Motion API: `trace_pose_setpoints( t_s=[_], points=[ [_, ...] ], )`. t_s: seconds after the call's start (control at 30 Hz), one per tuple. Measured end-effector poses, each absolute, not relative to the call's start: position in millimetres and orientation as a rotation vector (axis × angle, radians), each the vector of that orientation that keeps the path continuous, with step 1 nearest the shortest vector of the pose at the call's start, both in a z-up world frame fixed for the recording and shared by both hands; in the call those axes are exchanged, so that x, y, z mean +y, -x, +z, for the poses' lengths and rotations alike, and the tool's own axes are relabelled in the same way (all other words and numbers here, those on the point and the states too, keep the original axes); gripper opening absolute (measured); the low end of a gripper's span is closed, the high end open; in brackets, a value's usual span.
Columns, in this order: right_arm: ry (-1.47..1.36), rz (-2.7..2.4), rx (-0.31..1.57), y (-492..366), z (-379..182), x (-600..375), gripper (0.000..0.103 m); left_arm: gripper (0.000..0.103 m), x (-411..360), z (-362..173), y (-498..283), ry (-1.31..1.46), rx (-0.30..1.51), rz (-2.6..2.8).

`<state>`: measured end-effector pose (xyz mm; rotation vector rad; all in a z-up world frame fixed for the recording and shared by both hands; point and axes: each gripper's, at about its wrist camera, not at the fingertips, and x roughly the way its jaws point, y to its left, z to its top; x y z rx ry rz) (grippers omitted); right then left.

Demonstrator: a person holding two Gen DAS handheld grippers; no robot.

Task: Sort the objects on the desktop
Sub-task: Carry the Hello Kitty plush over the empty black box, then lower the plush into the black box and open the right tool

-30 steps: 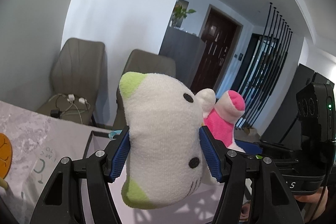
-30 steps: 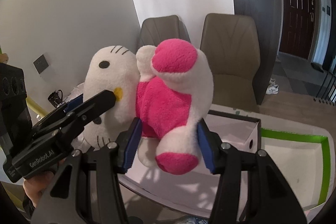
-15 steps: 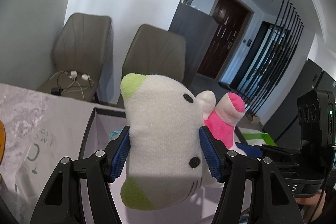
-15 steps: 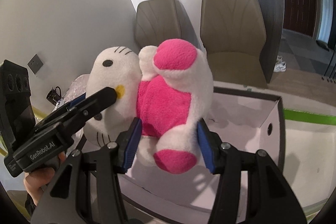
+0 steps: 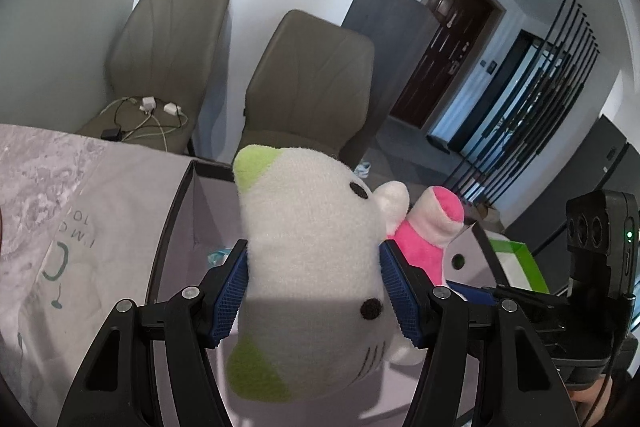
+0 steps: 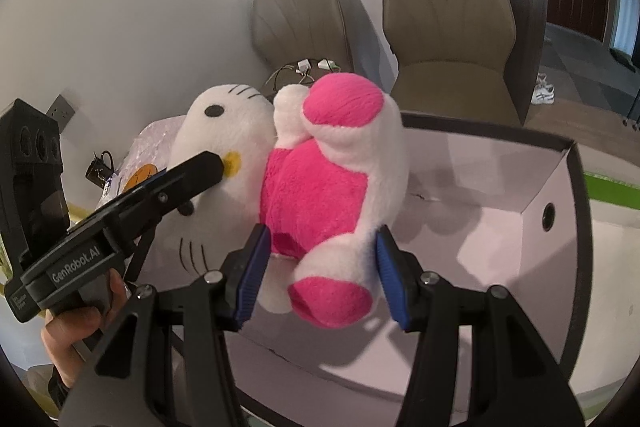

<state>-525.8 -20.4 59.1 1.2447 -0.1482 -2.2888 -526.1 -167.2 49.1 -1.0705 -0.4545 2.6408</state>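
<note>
A white cat plush toy point(image 5: 312, 247) with green ears and a pink body hangs over an open cardboard box point(image 5: 172, 227). My left gripper point(image 5: 314, 291) is shut on its head, the blue pads pressed into both sides. My right gripper point(image 6: 320, 267) is shut on its pink body and legs point(image 6: 320, 195). In the right wrist view the toy's head point(image 6: 224, 131) shows at the left with the left gripper's finger point(image 6: 176, 183) across its yellow nose, and the box point(image 6: 560, 195) lies open underneath. A hand point(image 6: 76, 323) holds the left gripper's handle.
Two grey-brown chairs point(image 5: 312, 83) stand behind the table; one seat carries chargers and cables point(image 5: 152, 111). A marbled tabletop with a white bag point(image 5: 60, 227) lies left of the box. A green-edged box lid point(image 5: 516, 263) sits to the right.
Both grippers have sunk with the plush toy and tilted downward. The box has come up into view and now fills more of both views beneath the toy.
</note>
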Motion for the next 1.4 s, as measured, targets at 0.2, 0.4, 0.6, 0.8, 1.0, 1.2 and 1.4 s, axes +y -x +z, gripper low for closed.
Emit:
trace_pose_setpoints(
  t_s=[0.2,0.4,0.6,0.8,1.0,1.2,1.4],
  points=[
    [-1.303,-2.26,-0.16,531.1,47.7,-23.0,0.053,0.065,-166.2,38.8,534.1,1.143,-0.453,2.638],
    [-1.343,-2.236,-0.154,536.6,39.2,-27.7,0.054,0.064,-164.0,37.7,535.6,1.183,-0.415,2.678],
    [-1.382,-2.191,-0.22,548.0,32.4,-30.1,0.053,0.065,-165.3,37.2,538.3,1.233,-0.365,2.748],
    [-1.402,-2.138,-0.261,551.3,31.1,-39.9,0.051,0.065,-162.3,42.8,538.4,1.187,-0.391,2.762],
    [-1.405,-2.147,-0.256,548.0,30.0,-42.0,0.051,0.065,-175.4,52.7,531.8,1.146,-0.41,2.804],
    [-1.404,-2.153,-0.201,541.5,37.8,-44.9,0.051,0.065,-199.0,55.4,525.1,1.122,-0.483,2.852],
    [-1.446,-2.162,-0.198,544.2,30.5,-36.9,0.051,0.065,-207.4,50.6,525.9,1.142,-0.526,2.84]
  ],
)
